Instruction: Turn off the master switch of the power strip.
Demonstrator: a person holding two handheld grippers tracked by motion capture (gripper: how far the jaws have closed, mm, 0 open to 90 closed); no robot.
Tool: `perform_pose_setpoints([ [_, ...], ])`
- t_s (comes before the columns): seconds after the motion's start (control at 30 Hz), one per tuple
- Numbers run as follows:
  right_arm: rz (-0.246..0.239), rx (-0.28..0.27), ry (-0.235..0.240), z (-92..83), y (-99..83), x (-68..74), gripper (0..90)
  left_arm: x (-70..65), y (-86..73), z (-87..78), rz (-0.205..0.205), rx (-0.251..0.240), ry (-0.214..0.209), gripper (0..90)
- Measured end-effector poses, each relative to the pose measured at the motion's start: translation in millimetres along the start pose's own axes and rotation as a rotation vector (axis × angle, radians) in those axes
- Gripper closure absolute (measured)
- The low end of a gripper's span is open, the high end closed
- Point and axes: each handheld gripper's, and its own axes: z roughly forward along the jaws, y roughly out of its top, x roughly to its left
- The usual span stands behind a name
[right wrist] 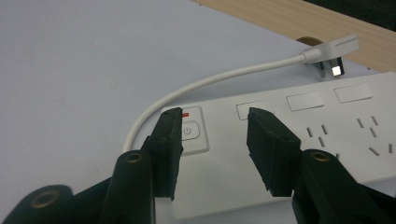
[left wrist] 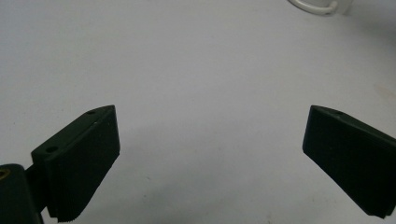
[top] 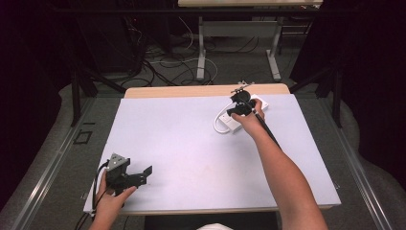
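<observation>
Over the white power strip (right wrist: pixel 299 135), the right tool (right wrist: pixel 215 135) hangs open by the power button (right wrist: pixel 192 131), maybe to press it. Near the tabletop (top: pixel 191 143) edge, the left tool (left wrist: pixel 210 154) waits open and empty.

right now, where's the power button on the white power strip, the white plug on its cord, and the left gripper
grey power button (right wrist: pixel 189 131), right gripper view, on its centre symbol.
white flat plug (right wrist: pixel 332 50), right gripper view, on its body.
left gripper (left wrist: pixel 210 154), left gripper view, midway between its open jaws.

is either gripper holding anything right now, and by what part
Nothing is held. The right gripper hangs open over the power strip, its fingers straddling the switch end without closing on it. The left gripper is open above bare table.
</observation>
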Motion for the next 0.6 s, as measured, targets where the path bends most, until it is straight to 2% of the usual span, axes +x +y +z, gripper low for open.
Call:
perform_pose_setpoints([
  [0.17,0.004,0.017,0.003,5.4,-1.0,2.9,64.7,0.4,-0.5,0.3,-0.008,-0.013,0.003,3.9],
  [0.2,0.006,0.018,0.005,7.9,-1.4,4.1,69.8,0.9,-0.2,-0.4,-0.005,-0.007,0.0,4.0],
  [0.3,0.008,0.022,0.018,10.2,-1.5,4.9,73.3,0.8,-0.3,-0.6,-0.005,-0.007,0.0,4.1],
  [0.33,0.0,0.031,0.021,11.9,-1.8,5.0,78.8,0.5,-0.5,-0.3,-0.006,-0.012,0.002,4.1],
  [0.43,0.0,0.038,0.014,14.8,-2.4,5.1,86.0,-0.2,-0.5,-0.4,-0.01,-0.013,-0.001,4.1],
  [0.6,0.007,0.029,0.015,19.4,-3.6,3.5,90.0,-0.1,-0.3,-0.5,-0.006,-0.014,-0.004,4.2],
])
